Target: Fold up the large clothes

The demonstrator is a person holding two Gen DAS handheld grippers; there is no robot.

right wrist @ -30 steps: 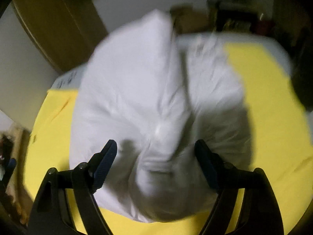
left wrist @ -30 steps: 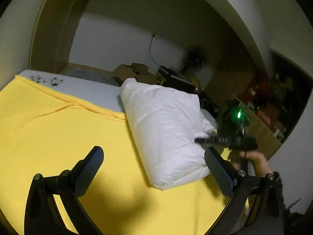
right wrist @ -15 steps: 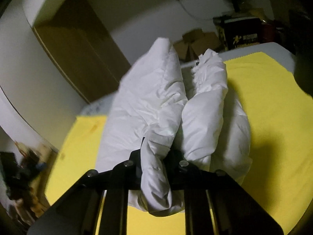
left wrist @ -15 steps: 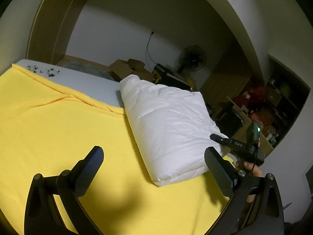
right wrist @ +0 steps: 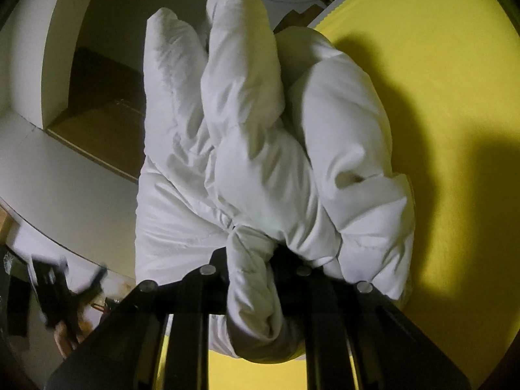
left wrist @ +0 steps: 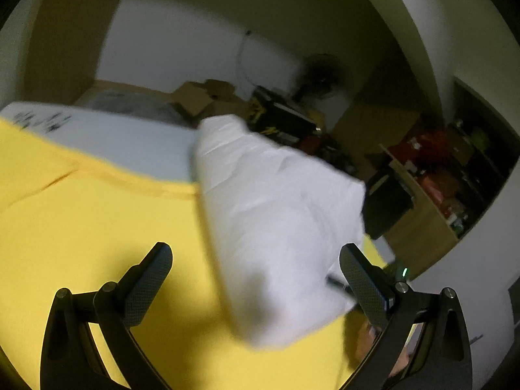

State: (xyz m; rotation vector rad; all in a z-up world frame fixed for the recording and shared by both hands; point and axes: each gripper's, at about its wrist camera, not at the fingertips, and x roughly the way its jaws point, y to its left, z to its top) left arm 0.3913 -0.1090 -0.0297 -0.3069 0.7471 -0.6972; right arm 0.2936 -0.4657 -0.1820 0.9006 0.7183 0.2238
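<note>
A puffy white jacket [left wrist: 279, 221] lies folded in thick rolls on a yellow sheet [left wrist: 97, 227] that covers the bed. My right gripper [right wrist: 250, 260] is shut on a bunched fold at the near end of the jacket [right wrist: 260, 113], and the cloth bulges out between the closed jaws. In the left wrist view the right gripper [left wrist: 338, 284] shows as a dark bar with a green light at the jacket's right corner. My left gripper [left wrist: 253, 253] hangs open over the jacket's near left edge, with nothing pressed between its fingers. The left wrist view is blurred.
Bare pale mattress [left wrist: 123, 136] shows beyond the yellow sheet [right wrist: 438, 65]. Behind the bed are cardboard boxes [left wrist: 201, 97], a standing fan [left wrist: 321, 78] and a wooden shelf unit [left wrist: 422, 227] with clutter. A brown door [left wrist: 65, 32] stands at the back left.
The right gripper went from open around the jacket's end to shut on a fold, then sank and rolled. The left gripper slid sideways, so the jacket now lies between its fingers.
</note>
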